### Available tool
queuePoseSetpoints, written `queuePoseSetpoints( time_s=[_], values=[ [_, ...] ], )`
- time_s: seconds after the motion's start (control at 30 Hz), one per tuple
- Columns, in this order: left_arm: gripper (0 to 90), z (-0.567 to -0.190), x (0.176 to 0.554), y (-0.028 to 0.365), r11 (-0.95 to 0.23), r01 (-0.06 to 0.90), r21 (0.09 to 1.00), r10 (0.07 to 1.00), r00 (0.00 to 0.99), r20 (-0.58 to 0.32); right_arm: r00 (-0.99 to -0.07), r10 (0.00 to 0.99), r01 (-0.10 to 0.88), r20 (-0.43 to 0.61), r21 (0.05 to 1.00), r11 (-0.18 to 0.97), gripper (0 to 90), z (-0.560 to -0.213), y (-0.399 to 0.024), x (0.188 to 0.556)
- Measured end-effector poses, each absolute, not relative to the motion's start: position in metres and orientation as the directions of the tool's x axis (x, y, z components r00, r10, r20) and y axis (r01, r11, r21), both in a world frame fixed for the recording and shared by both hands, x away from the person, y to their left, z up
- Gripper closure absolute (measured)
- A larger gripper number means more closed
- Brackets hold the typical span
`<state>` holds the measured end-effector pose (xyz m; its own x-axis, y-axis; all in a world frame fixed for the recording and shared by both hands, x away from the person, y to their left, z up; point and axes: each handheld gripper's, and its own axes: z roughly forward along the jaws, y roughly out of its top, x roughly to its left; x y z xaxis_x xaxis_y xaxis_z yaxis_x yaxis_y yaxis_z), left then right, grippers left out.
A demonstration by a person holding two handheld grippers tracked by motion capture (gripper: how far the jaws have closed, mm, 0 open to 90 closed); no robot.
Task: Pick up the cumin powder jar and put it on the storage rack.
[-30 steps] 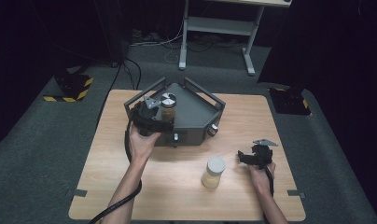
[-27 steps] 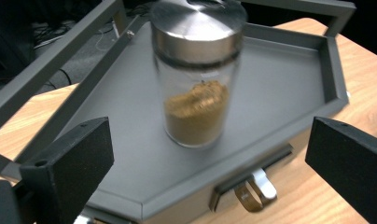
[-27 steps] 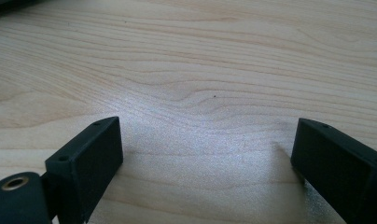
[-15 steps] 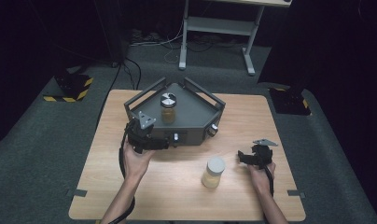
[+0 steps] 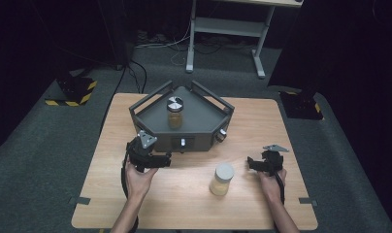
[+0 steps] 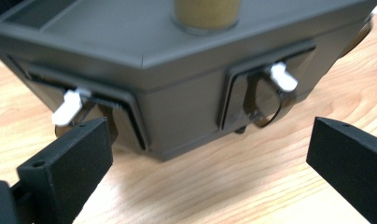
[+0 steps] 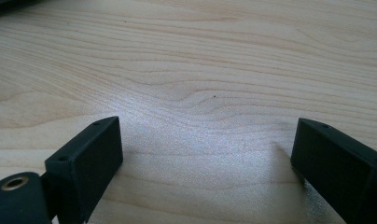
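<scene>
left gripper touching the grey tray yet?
Apart. In the left gripper view the left gripper has open jaws short of the grey tray, with bare wooden table showing between jaws and tray front.

The tabletop [image 5: 136, 204] is light wood with a wavy grain, and the angular tray [image 5: 194, 116] is dark grey with white toggle levers [image 6: 283, 77] on its front panels. Both jars hold amber-tan contents: the jar on the tray [image 5: 174, 112] has a lid in grey and white segments, the jar on the tabletop [image 5: 221, 178] a plain pale grey lid. Both grippers (left gripper [image 5: 157, 160], right gripper [image 5: 254, 164]) are matte black, each topped by a grey plate.
</scene>
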<state>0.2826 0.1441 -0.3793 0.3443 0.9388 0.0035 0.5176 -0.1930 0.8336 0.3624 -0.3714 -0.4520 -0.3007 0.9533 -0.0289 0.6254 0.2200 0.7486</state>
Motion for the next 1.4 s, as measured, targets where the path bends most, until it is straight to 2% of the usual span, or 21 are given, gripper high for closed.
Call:
queuePoseSetpoints(
  time_s=[0.4, 0.53, 1.4],
  values=[
    [0.3, -0.419, 0.291, 0.142, -0.186, 0.575, 0.797, 0.943, 0.333, -0.02, -0.3, 0.953, 0.626, -0.029, 0.749, 0.22, 8.4, -0.452, -0.371, 0.362],
    [0.3, -0.429, 0.294, 0.138, -0.197, 0.586, 0.786, 0.948, 0.318, 0.0, -0.3, 0.953, 0.626, -0.029, 0.749, 0.22, 8.5, -0.452, -0.371, 0.362],
    [0.2, -0.451, 0.314, 0.135, -0.169, 0.64, 0.75, 0.959, 0.281, -0.024, -0.3, 0.953, 0.625, -0.03, 0.749, 0.22, 8.5, -0.452, -0.371, 0.362]
  ],
)
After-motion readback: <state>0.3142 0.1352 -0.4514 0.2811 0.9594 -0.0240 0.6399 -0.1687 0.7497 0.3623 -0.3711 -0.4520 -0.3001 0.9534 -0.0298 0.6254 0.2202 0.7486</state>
